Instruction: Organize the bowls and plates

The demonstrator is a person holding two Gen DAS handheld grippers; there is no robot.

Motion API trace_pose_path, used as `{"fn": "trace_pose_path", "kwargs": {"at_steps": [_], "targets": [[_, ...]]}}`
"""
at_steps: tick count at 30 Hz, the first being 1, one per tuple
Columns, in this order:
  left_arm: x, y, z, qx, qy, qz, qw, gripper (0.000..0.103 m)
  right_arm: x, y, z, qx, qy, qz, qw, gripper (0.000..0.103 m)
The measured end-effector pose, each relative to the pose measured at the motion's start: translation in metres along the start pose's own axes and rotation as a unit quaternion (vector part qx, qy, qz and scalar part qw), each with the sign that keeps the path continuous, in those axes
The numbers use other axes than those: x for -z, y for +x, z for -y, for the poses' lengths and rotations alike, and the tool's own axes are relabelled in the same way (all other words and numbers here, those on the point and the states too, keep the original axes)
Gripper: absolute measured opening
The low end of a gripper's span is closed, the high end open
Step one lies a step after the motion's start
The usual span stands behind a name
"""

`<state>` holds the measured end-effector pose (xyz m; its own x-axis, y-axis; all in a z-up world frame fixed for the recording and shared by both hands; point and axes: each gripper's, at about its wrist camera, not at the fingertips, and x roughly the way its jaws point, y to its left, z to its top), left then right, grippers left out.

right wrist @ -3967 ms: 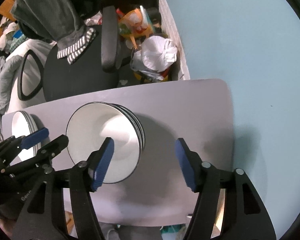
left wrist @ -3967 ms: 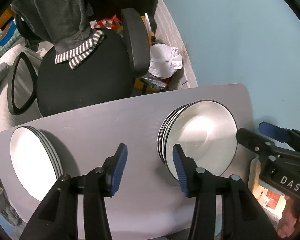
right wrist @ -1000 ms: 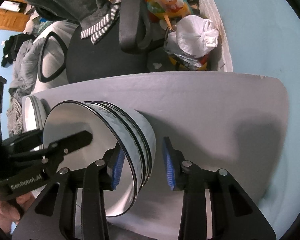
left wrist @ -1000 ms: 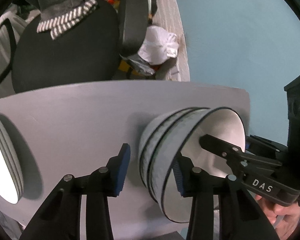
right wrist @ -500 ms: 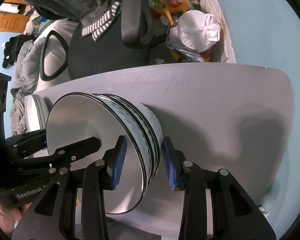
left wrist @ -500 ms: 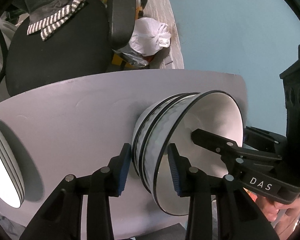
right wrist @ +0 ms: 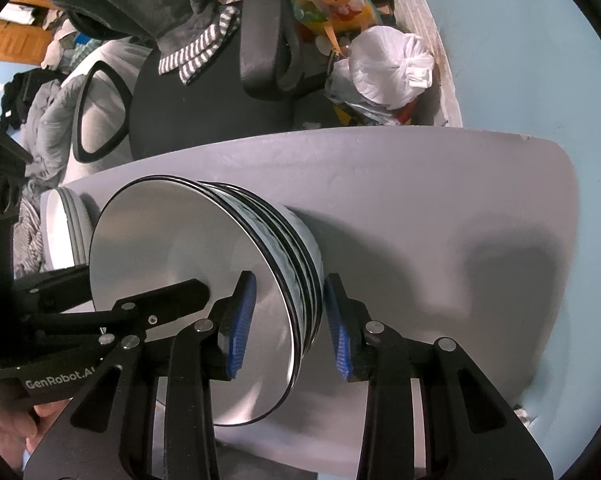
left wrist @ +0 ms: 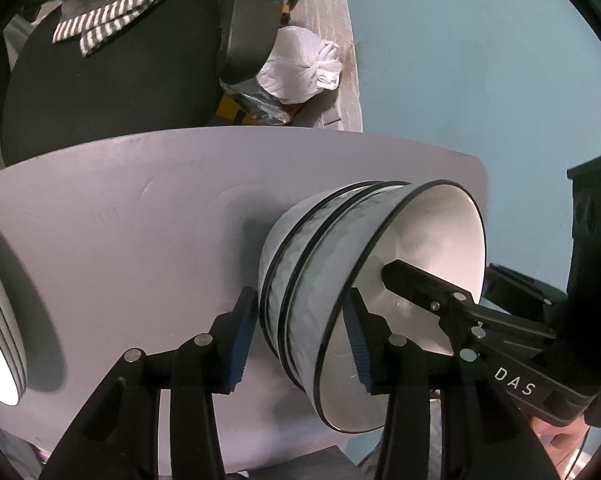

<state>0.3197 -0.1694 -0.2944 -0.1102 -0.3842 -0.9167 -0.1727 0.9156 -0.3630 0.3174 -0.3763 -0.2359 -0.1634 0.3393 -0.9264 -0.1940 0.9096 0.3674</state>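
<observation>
Left wrist view, nested white bowls (left wrist: pixel 340 272), black rims, perhaps three

You are looking at two readable markings. In your left wrist view, the right hand-held gripper (left wrist: pixel 384 276) is showing the white letters "DAS" on its black body. In your right wrist view, the left hand-held gripper (right wrist: pixel 204 288) is showing white lettering "GenRobot.A", with the rest hidden behind a black finger arm.
</observation>
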Motion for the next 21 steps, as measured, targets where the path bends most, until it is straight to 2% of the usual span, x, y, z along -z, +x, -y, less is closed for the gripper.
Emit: {"fn": "trace_pose_path", "kwargs": {"at_steps": [3, 7, 13, 18, 21], "targets": [[0.003, -0.001, 0.001, -0.002, -0.002, 0.003, 1.0, 0.043, 0.002, -0.001, -0.001, 0.003, 0.008, 0.008, 1.0, 0.033], [0.007, -0.003, 0.004, -0.014, 0.004, 0.009, 0.9999, 0.041, 0.005, -0.004, 0.001, 0.016, 0.014, 0.018, 1.0, 0.023], [0.01, -0.01, -0.004, -0.01, -0.002, 0.021, 0.9997, 0.026, 0.005, -0.006, 0.006, 0.021, 0.026, 0.019, 0.999, 0.016], [0.013, -0.013, 0.0, -0.03, 0.014, 0.031, 0.999, 0.023, 0.005, -0.005, -0.002, 0.039, 0.024, 0.019, 0.999, 0.016], [0.015, -0.015, 0.0, -0.037, 0.015, 0.033, 0.9986, 0.023, 0.006, -0.005, -0.001, 0.032, 0.027, 0.019, 0.999, 0.015]]}}
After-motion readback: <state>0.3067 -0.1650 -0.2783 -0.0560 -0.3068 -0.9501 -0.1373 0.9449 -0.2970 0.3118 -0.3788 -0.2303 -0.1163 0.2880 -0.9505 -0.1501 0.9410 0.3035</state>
